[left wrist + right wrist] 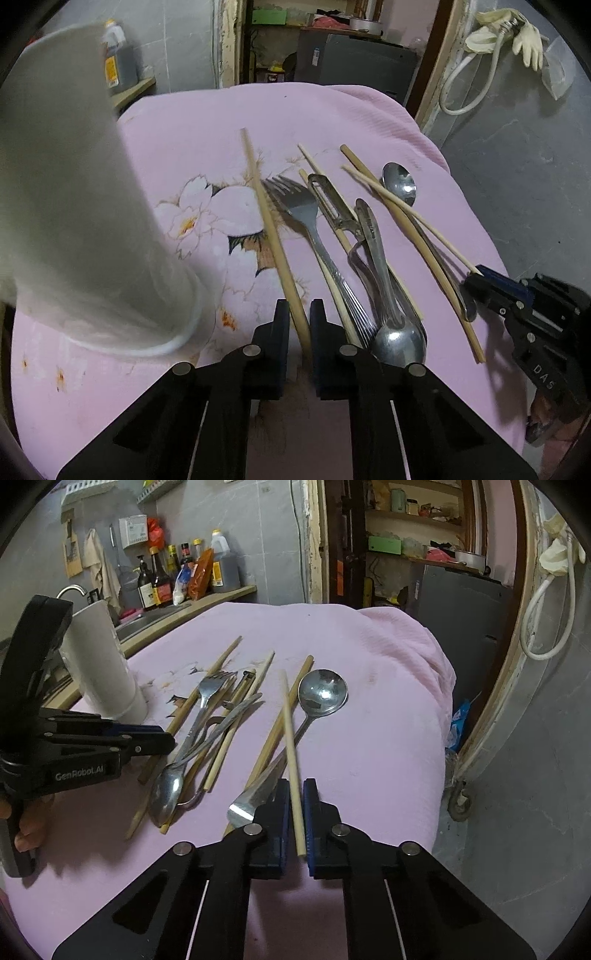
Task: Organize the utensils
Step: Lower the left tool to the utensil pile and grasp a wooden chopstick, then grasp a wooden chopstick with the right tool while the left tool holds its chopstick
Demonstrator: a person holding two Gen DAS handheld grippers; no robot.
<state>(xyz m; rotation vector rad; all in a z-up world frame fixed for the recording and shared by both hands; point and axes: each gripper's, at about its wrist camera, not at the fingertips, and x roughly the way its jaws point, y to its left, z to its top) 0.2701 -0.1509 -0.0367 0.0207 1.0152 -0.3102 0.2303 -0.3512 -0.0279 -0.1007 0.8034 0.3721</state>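
Both grippers clamped on chopsticks over a pink cloth strewn with utensils.

Left wrist view: left gripper [300, 314] closed narrow on a darker chopstick [271, 236], stick running away up the pink cloth [184, 122]. Just right of it, a heap: fork [306, 218], peeler [332, 201], spoon [399, 341] bowl-near, more chopsticks crossing. Farther right, a round spoon [400, 182] beneath two crossed sticks. White cup [74, 206] standing upside down at left, rim on the cloth. Right gripper [476, 277] at the right edge, nipping the near end of a pale chopstick [406, 214].

Right wrist view: right gripper [295, 797] shut on the pale chopstick [290, 738], its end poking back between the pads. Left gripper [162, 738] at left, tips hidden among the heap.
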